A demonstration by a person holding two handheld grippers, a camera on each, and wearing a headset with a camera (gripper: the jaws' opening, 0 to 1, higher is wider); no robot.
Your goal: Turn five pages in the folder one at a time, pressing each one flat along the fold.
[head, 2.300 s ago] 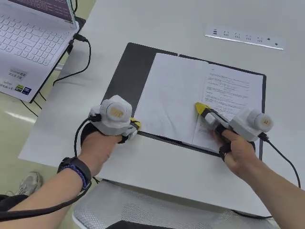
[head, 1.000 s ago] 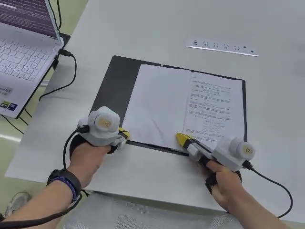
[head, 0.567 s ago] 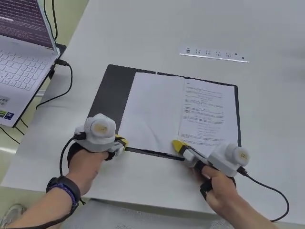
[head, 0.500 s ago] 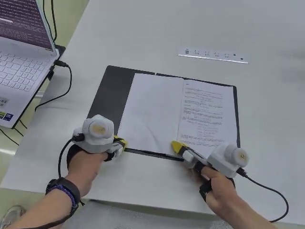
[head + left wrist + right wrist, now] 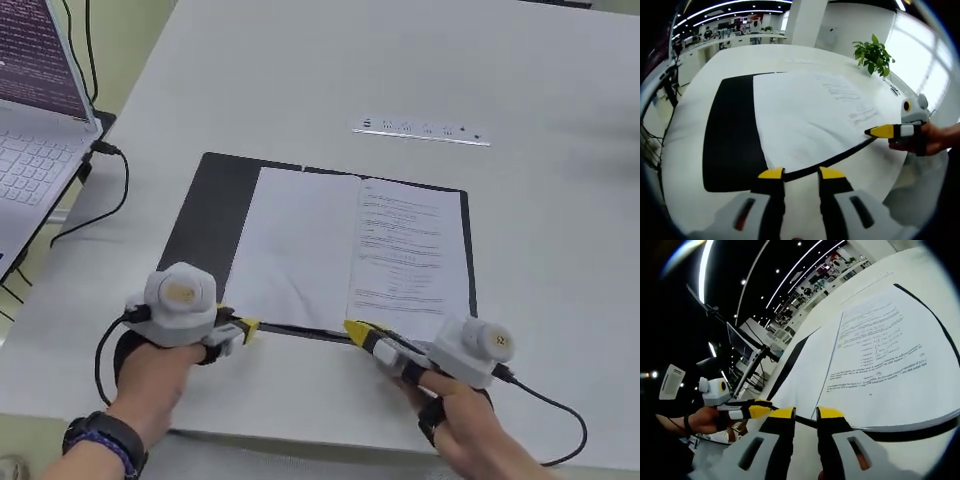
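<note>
**Both claws at near edge of open folder**

Left claw (image 5: 246, 326): yellow tips narrowly parted, nothing between them. Right claw (image 5: 356, 330): same, with a small gap and nothing held. The black folder (image 5: 200, 215) lies open on the white tabletop (image 5: 300, 70), just ahead of the 2 claws. The left claw's tips sit at the folder's near edge, beside the blank page (image 5: 295, 250). The right claw's tips sit at the near edge by the foot of the fold, with the printed page (image 5: 410, 250) just ahead and to its right. Contact with the paper: cannot tell. The print is too small to read. A socket strip (image 5: 420, 130) lies well beyond the folder, markings unreadable. A laptop (image 5: 30, 130) stands far to the left of the left claw, with a black cable (image 5: 110, 195) beside it. A potted plant (image 5: 872, 52) stands far ahead in the left gripper view.
</note>
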